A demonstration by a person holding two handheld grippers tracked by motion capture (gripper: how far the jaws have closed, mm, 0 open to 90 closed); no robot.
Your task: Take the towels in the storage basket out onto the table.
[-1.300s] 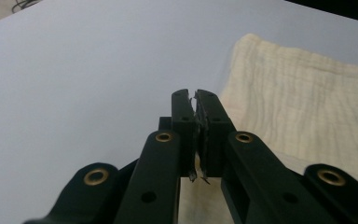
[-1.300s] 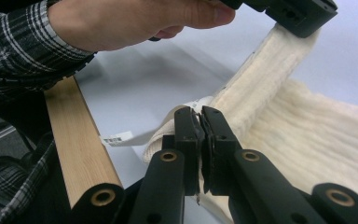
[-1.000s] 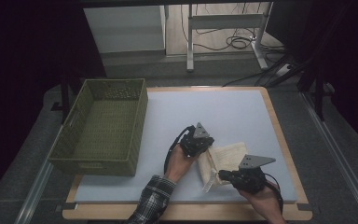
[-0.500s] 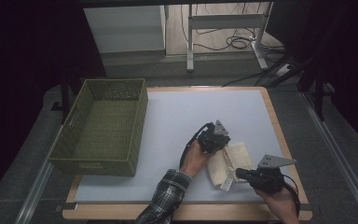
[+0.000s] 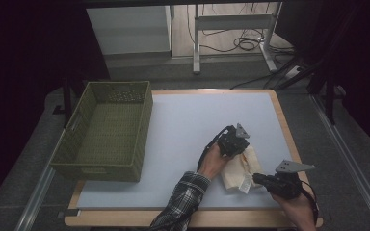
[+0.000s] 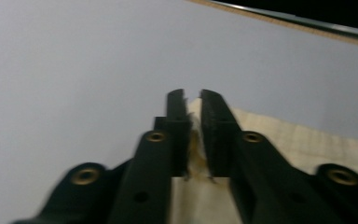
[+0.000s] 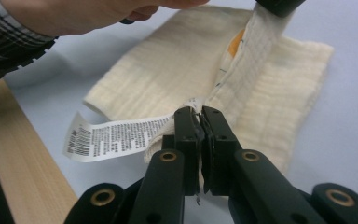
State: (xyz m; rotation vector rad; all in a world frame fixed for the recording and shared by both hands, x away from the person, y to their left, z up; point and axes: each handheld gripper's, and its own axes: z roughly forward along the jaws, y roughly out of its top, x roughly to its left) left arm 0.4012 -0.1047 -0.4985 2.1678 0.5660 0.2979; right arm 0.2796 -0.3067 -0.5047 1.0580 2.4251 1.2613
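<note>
A cream waffle-weave cloth (image 5: 236,169) lies folded on the pale blue mat near the front right. My left gripper (image 5: 238,146) is shut on its far edge; a thin strip of the cloth (image 6: 195,135) shows pinched between the black jaws. My right gripper (image 5: 256,179) is shut on the near edge of the cloth (image 7: 270,98), close to a white printed care label (image 7: 112,136). A ridge of fabric runs taut between the two grippers. The left hand and checked sleeve (image 7: 9,32) lie beside the cloth.
A green woven basket (image 5: 107,130) stands on the left of the mat (image 5: 183,125). A wooden border (image 5: 289,130) rims the table. Behind the table are a white cabinet (image 5: 130,29), a metal frame (image 5: 231,29) and cables on the floor.
Both grippers have moved to the right with the cloth. The right gripper has pulled back toward the front edge, stretching the cloth between the two.
</note>
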